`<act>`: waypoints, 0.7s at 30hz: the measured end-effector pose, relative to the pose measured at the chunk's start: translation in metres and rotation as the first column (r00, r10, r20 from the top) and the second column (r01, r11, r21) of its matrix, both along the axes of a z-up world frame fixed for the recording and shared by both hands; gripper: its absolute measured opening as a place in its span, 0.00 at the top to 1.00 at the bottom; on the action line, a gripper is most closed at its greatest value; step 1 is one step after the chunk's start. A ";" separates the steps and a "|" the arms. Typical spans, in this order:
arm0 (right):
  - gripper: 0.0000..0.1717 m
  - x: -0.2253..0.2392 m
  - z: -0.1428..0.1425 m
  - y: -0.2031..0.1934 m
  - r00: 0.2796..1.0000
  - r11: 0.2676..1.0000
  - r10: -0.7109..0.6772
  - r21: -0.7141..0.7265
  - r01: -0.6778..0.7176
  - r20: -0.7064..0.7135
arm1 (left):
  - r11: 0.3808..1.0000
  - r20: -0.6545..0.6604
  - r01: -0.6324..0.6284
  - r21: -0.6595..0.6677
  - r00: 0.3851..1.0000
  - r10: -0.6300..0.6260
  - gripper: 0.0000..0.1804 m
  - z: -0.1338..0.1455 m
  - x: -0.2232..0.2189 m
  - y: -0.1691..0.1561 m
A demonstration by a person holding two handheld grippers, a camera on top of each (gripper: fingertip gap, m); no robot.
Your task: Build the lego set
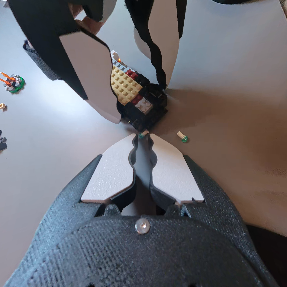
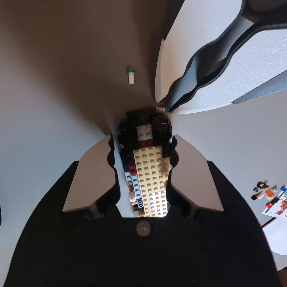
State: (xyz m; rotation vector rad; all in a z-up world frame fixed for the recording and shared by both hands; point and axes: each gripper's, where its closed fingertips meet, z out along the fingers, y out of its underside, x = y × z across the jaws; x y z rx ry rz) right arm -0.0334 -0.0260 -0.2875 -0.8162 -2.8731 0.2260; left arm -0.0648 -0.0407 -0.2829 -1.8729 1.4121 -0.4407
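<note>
Pale grey table (image 1: 217,54) carries everything, half in soft shadow. At its middle stands a brick-built model (image 2: 149,163) with a tan studded plate on top, a grey two-by-two brick and dark red bricks toward its black front end, and black wheels at the sides.

At the model's black front corner, the left hand-held gripper (image 1: 143,136) has its fingertips nearly together, clamped on a small pin with a cream shaft and a translucent green round head (image 1: 143,134); the cream end points at the model and touches it or lies just beside it. The right wrist view shows the same pin (image 2: 163,109) pinched at those tips.

The right hand-held gripper (image 2: 142,139) stands wide apart, one finger on each side of the model, which lies between them; whether the pads (image 2: 174,149) press on its sides cannot be told.

A second, matching green-headed pin (image 1: 183,137) lies loose on the table near the front of the model. Farther off, a small round green assembly with orange spikes (image 1: 13,83) and a few loose bricks sit at one edge, and a scatter of small parts (image 2: 267,194) lies beside printed sheets (image 2: 278,209).
</note>
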 end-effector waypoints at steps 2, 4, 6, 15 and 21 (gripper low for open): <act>0.63 -0.001 0.000 0.001 1.000 1.000 0.017 0.002 -0.017 0.004 | 1.000 0.002 0.003 0.003 1.000 -0.003 0.94 0.000 0.000 0.001; 0.63 -0.002 0.001 0.001 1.000 1.000 0.011 -0.019 -0.011 -0.010 | 1.000 0.003 0.002 -0.002 1.000 -0.002 0.95 0.000 0.001 0.001; 0.63 -0.003 0.001 0.001 1.000 0.999 -0.006 -0.042 0.005 -0.028 | 1.000 -0.004 0.005 0.009 1.000 -0.005 0.96 0.000 0.000 0.002; 0.63 -0.003 0.002 0.000 0.998 0.997 -0.032 -0.067 0.028 -0.056 | 1.000 0.061 0.010 0.013 0.998 -0.011 0.97 0.004 0.002 0.003; 0.63 -0.004 0.005 -0.002 0.990 0.993 -0.069 -0.107 0.056 -0.121 | 0.999 0.143 -0.006 -0.052 0.990 0.014 0.98 0.009 0.002 0.003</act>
